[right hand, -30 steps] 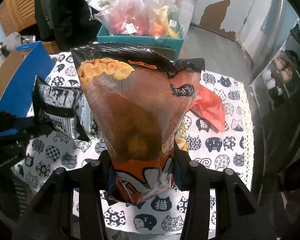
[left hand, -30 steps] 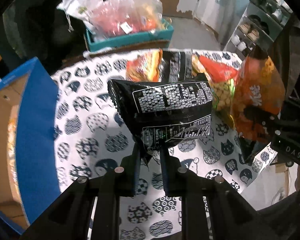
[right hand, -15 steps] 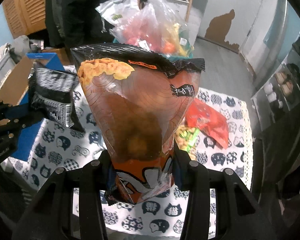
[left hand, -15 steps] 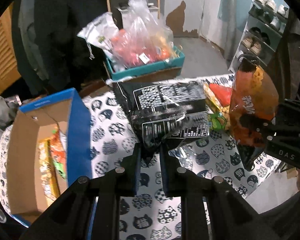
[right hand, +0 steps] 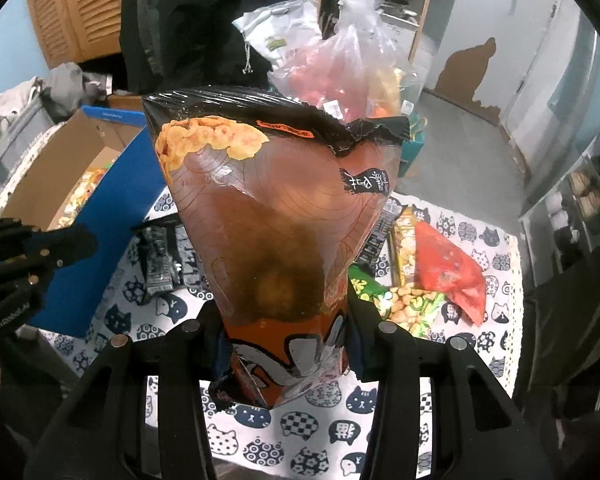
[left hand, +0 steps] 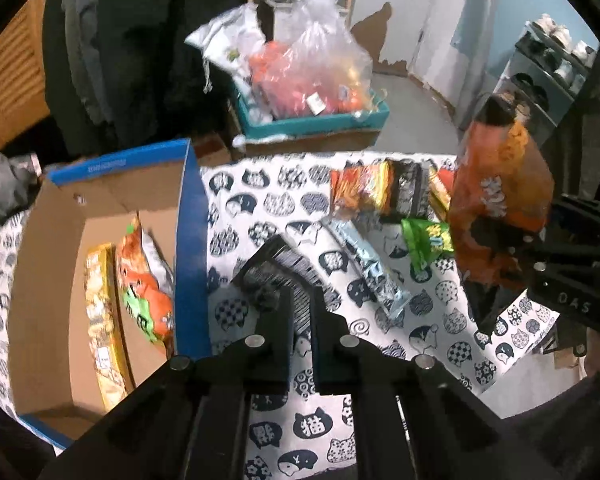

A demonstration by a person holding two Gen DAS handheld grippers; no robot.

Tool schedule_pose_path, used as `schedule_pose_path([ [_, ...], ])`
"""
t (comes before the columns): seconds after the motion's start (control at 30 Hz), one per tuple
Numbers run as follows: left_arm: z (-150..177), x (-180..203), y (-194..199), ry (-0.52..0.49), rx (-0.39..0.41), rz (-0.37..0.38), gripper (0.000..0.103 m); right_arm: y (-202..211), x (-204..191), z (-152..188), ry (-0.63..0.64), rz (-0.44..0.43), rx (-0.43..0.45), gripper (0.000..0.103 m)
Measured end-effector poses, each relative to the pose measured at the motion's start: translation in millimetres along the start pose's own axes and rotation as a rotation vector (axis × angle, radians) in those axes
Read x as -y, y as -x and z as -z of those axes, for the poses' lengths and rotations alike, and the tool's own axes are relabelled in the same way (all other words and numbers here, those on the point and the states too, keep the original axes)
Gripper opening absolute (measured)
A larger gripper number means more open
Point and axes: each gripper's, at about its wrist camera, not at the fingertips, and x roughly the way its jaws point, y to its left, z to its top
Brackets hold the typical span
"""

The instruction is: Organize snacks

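Two packets are already lying in the blue-sided cardboard box; both grippers are gripping more: left gripper pinching a black printed pouch, right gripper clamping an orange crinkly snack bag, with several packets waiting on the cat-print tablecloth.

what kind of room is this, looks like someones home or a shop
Most likely a lived-in home, perhaps an entryway or storage corner. A shoe rack stands by the wall, dark coats hang behind, and the table wears a cat-print tablecloth beside a cardboard box of snacks.
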Motion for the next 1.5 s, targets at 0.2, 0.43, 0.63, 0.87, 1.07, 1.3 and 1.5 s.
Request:
schedule_pose_path([
  [0.2,4.1,-3.9,-17.0,0.032,-0.037,0.002,0.064,-8.8,-4.3,-1.4,0.006,-0.004,-0.022,0.043],
  [0.43,-3.8,10.2,-46.8,0.079,-0.101,-0.019,0.071,-14.6,4.2,5.2,-0.003,-0.004,-0.038,0.043],
  [0.63,-10.0,11.3,-75.7,0.172,-0.175,-0.03,0.072,-19.4,21.1,18.1,-0.027,0.007,-0.049,0.043],
  [0.87,-15.5,21.4,-104.7,0.185,-0.212,-0.083,0.075,-32.0,39.1,31.4,-0.046,0.018,-0.068,0.043],
  [1.07,-17.0,21.2,-132.1,0.216,-0.271,-0.129,0.075,-46.1,46.4,37.8,-0.053,0.007,-0.089,0.043],
  [1.3,-18.0,20.6,-157.4,0.216,-0.305,-0.169,0.079,-58.2,46.3,37.7,-0.045,-0.014,-0.105,0.043],
  [1.5,-15.3,26.1,-168.3,0.18,-0.316,-0.145,0.079,-64.4,47.3,35.1,-0.048,-0.025,-0.112,0.043],
])
